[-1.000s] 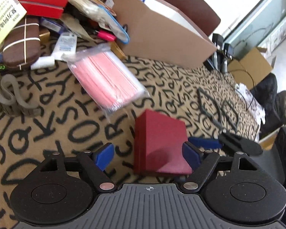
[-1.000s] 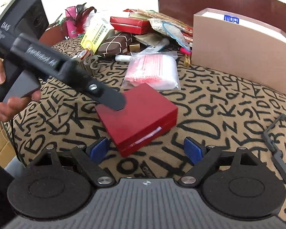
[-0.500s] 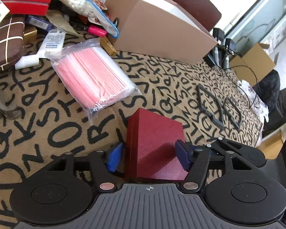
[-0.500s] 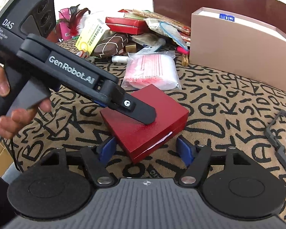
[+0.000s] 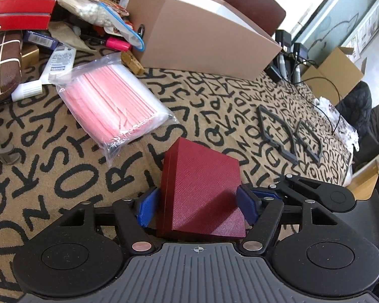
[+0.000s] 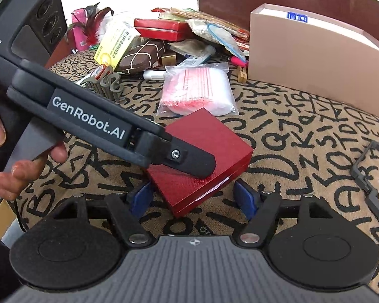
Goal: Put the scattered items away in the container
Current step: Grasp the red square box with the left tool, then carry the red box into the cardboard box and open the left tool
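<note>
Lettered cloth (image 5: pixel 63 151) covers the table. Nearest, the left gripper (image 5: pixel 198 207) has its blue pads against both side faces of the red box (image 5: pixel 202 192), pinching it; its jaws have just been closing. The box sits on the cloth, one corner pointing away from the left wrist camera.

From the right wrist view the same box lies diagonally, and one black finger of the left gripper lies across its lid. A hand (image 6: pixel 15 174) holds that gripper's handle at the left edge. The right gripper (image 6: pixel 193 199) straddles the box's near corner. Its jaws have just been closing too, yet they stand spread: the right pad is clear of the box, and the left one is just beside its edge.

Beyond the box lies a clear bag of pink sheets (image 5: pixel 111 106), and off to the right two black frames (image 5: pixel 278 136) lie flat. Farther back a heap of packets, pens and cases (image 5: pixel 50 25) crowds the left corner. Next to it stands the open tan carton (image 5: pixel 202 43), well apart from the red box.
</note>
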A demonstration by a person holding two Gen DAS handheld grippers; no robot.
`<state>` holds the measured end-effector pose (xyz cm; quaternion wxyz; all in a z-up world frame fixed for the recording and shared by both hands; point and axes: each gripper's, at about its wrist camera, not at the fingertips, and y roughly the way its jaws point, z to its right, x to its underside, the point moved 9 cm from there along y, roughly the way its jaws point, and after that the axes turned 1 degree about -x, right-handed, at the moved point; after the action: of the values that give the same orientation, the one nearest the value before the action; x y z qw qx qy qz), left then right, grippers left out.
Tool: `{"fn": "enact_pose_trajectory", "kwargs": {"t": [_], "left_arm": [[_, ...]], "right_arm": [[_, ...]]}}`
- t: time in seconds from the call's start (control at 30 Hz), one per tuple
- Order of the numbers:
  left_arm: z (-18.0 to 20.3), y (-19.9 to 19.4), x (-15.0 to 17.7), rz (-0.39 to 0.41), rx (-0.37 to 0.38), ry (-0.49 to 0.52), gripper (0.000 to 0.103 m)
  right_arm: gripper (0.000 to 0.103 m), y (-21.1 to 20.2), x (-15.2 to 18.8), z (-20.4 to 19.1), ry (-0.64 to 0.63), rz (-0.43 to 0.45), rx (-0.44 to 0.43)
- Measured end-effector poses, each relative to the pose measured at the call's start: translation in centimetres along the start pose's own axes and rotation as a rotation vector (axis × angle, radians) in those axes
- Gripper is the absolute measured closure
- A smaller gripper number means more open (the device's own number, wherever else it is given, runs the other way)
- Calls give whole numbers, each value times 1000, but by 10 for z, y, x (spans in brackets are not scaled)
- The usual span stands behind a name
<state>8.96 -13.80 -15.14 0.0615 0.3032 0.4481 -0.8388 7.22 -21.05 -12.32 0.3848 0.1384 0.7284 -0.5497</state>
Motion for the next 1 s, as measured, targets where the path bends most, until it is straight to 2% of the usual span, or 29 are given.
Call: {"fn": "enact_pose_trajectory", "kwargs": {"t": [0.4,0.67,0.87,1.0], "left_arm": [[0,0,1,1,0,1,34],[2,-11,-4,22,-14,-7,43],[14,-25,-26,77,-14,10,44],[28,-36,-62,133,0,42,43]], "right_arm": [[28,3,0,-3,-3,35,15],[40,-6,-4,-2,26,44,-10],[40,-21,-24,5,4,100,-9],[40,-35,-53,19,-40,165,10]]}}
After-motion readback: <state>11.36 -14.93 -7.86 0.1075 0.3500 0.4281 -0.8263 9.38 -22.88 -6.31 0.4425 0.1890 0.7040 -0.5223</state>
